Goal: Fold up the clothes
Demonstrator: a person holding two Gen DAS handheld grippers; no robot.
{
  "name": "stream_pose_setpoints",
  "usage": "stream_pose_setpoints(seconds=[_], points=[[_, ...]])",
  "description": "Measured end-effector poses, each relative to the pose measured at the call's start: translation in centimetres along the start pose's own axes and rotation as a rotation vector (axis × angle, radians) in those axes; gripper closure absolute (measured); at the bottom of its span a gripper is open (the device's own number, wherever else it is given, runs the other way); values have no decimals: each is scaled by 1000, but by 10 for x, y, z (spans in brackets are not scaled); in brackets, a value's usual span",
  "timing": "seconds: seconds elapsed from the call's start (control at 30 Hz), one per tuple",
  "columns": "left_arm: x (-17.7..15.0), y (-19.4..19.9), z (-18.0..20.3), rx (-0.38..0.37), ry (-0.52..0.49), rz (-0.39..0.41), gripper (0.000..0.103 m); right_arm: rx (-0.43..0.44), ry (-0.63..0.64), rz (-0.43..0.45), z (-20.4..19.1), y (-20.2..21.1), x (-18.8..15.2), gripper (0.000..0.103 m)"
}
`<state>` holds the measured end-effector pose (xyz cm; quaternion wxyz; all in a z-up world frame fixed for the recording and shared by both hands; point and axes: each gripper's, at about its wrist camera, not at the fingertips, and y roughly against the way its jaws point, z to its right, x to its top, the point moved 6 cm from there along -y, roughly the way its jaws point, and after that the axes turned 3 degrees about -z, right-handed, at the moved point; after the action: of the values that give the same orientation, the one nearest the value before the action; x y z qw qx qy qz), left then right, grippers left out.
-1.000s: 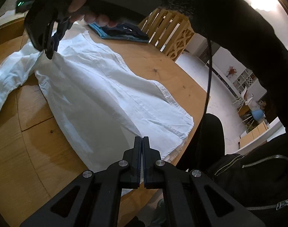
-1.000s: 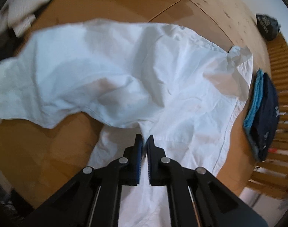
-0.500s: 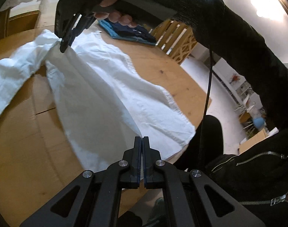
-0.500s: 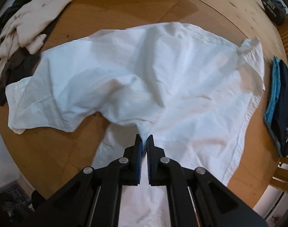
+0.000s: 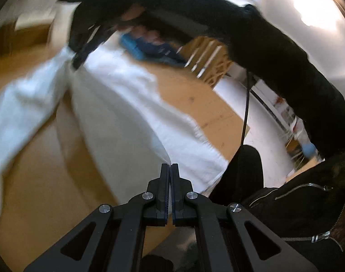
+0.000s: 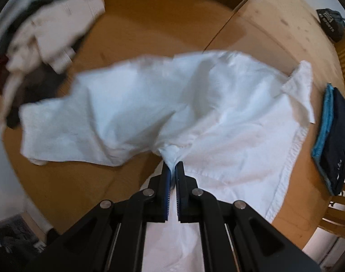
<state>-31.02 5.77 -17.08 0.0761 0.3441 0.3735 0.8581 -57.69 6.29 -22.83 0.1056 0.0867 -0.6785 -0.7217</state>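
A white shirt (image 6: 217, 117) lies partly lifted over the round wooden table (image 6: 274, 36). My right gripper (image 6: 173, 166) is shut on a bunched fold of the shirt near its middle and holds it above the table. It also shows in the left wrist view (image 5: 78, 61), at the shirt's far end. My left gripper (image 5: 171, 166) is shut on the near edge of the shirt (image 5: 127, 117), which stretches taut between both grippers.
A folded dark blue and teal stack (image 6: 333, 140) lies at the table's right edge, also in the left wrist view (image 5: 149, 49). A pile of pale and dark clothes (image 6: 43, 34) sits at the far left. A slatted wooden chair (image 5: 208, 61) stands beyond the table.
Both grippers have lifted higher with the shirt. The cloth has gathered toward the right gripper and pulled tighter between them. More of the table and the clothes pile shows.
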Motion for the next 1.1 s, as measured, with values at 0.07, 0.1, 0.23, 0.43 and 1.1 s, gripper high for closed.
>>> stream_pose_setpoints(seconds=[0.07, 0.1, 0.23, 0.43, 1.1], points=[[-11, -13, -16, 8, 39, -32, 102, 32, -25, -13, -1, -21, 2, 99], [-15, -18, -21, 6, 52, -42, 102, 37, -27, -14, -2, -27, 3, 99], [-22, -25, -23, -2, 53, -59, 102, 26, -15, -19, -4, -38, 4, 99], [-35, -19, -22, 34, 37, -113, 102, 131, 3, 80, 6, 11, -17, 93], [18, -56, -55, 225, -45, -250, 102, 199, -100, 24, 98, -29, -205, 93]])
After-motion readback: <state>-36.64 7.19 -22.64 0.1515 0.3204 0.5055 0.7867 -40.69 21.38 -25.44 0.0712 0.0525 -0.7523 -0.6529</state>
